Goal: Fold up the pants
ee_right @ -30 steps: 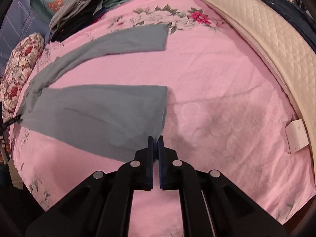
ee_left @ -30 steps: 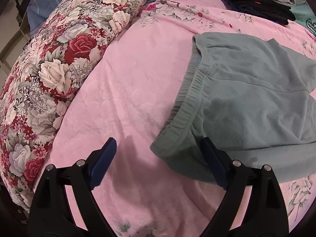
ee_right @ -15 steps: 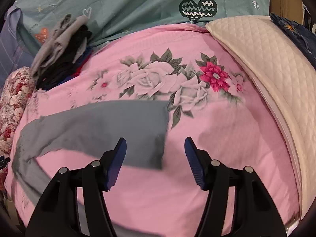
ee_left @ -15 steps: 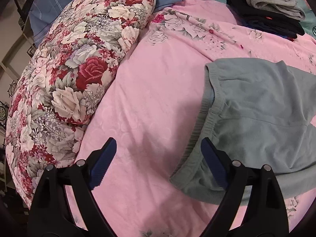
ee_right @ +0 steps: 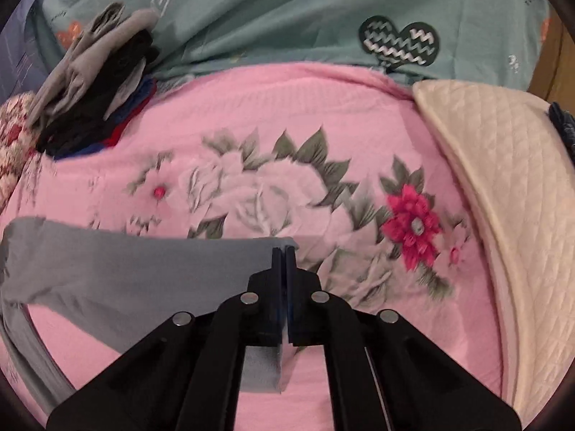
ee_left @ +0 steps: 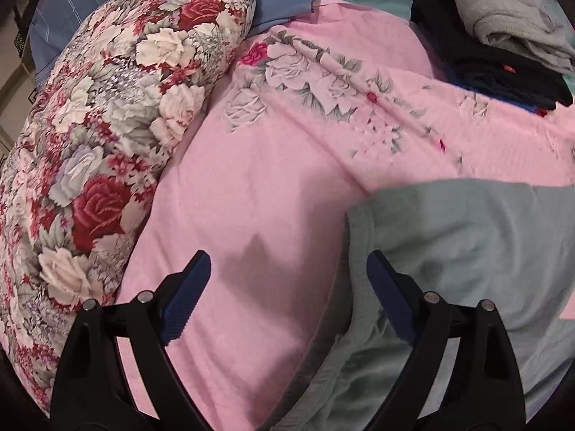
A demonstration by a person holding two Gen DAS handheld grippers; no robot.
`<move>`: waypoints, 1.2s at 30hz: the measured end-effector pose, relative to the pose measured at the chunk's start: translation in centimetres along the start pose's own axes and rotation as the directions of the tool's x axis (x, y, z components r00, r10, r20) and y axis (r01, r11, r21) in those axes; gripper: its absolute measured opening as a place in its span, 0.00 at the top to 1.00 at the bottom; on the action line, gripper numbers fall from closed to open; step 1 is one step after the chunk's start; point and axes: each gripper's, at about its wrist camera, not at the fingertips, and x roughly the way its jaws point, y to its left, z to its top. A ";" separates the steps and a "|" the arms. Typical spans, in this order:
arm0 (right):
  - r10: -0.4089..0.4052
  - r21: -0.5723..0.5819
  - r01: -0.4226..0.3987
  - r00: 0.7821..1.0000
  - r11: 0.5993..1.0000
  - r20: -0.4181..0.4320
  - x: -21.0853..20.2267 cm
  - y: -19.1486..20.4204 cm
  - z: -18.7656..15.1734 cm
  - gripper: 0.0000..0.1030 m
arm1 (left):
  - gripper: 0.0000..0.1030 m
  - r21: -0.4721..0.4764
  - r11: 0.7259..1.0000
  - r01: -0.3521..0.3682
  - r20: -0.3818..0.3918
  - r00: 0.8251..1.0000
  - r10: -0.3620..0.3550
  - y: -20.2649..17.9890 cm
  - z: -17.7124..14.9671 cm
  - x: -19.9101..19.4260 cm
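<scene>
Grey-green pants lie on a pink floral bedspread (ee_left: 273, 186). In the left wrist view their waistband end (ee_left: 467, 251) fills the lower right. My left gripper (ee_left: 287, 280) is open and empty above the bedspread; its right finger is over the elastic waistband edge. In the right wrist view the far pant leg (ee_right: 136, 269) stretches left. My right gripper (ee_right: 284, 255) is shut on that leg's hem corner (ee_right: 284, 242).
A floral pillow (ee_left: 107, 143) lies along the left. A stack of folded dark and grey clothes (ee_left: 503, 43) sits at the back; it also shows in the right wrist view (ee_right: 97, 82). A cream quilted pad (ee_right: 503, 197) lies at the right, a teal sheet (ee_right: 287, 18) behind.
My right gripper let go of the near leg's hem, opened, moved to the far leg and shut on its hem corner. My left gripper moved further along the waistband, still open.
</scene>
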 end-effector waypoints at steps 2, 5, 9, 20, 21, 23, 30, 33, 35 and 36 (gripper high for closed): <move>-0.073 0.013 0.074 0.997 0.997 -0.008 1.0 -0.4 1.2 0.99 | 0.13 -0.021 1.000 0.023 0.004 1.000 -0.023 0.0 1.0 0.6; -0.142 0.027 0.146 0.983 0.989 -0.120 3.9 -0.2 1.1 0.81 | 0.13 -0.047 0.995 0.085 -0.006 0.996 -0.086 0.4 1.6 1.6; -0.151 0.026 0.153 0.987 0.988 -0.062 2.4 0.6 0.0 0.57 | 0.13 -0.101 0.972 0.210 -0.048 0.975 -0.216 1.7 1.7 3.4; 0.137 -0.076 -0.139 0.990 0.987 -0.023 -3.2 10.4 -1.0 0.55 | 0.08 -0.046 0.920 0.390 -0.081 0.916 -0.393 0.7 3.1 6.9; 0.146 -0.090 -0.148 0.989 0.985 -0.028 -3.4 11.6 -0.8 0.53 | 0.08 -0.035 0.910 0.413 -0.080 0.907 -0.414 0.5 3.2 6.8; 0.168 -0.120 -0.173 0.985 0.978 -0.044 -3.4 13.8 -1.1 0.50 | 0.08 -0.014 0.883 0.469 -0.084 0.879 -0.469 -0.1 3.4 6.8; 0.224 -0.227 -0.239 0.970 0.944 -0.091 -2.3 20.4 -1.4 0.50 | 0.55 0.078 0.826 0.558 -0.108 0.829 -0.549 -2.3 3.1 5.9; 0.256 -0.278 -0.282 0.959 0.918 -0.125 -1.1 23.5 -1.3 0.49 | 0.80 0.110 0.831 0.545 -0.108 0.838 -0.535 -3.1 2.9 5.6; 0.249 -0.343 -0.282 0.959 0.896 -0.139 -0.2 25.9 -1.2 0.49 | 0.80 0.132 0.850 0.510 -0.045 0.859 -0.509 -3.1 2.7 4.8; 0.245 -0.383 -0.282 0.959 0.880 -0.144 0.2 27.1 -1.2 0.49 | 0.80 0.121 0.854 0.505 -0.012 0.861 -0.508 -2.7 2.8 4.4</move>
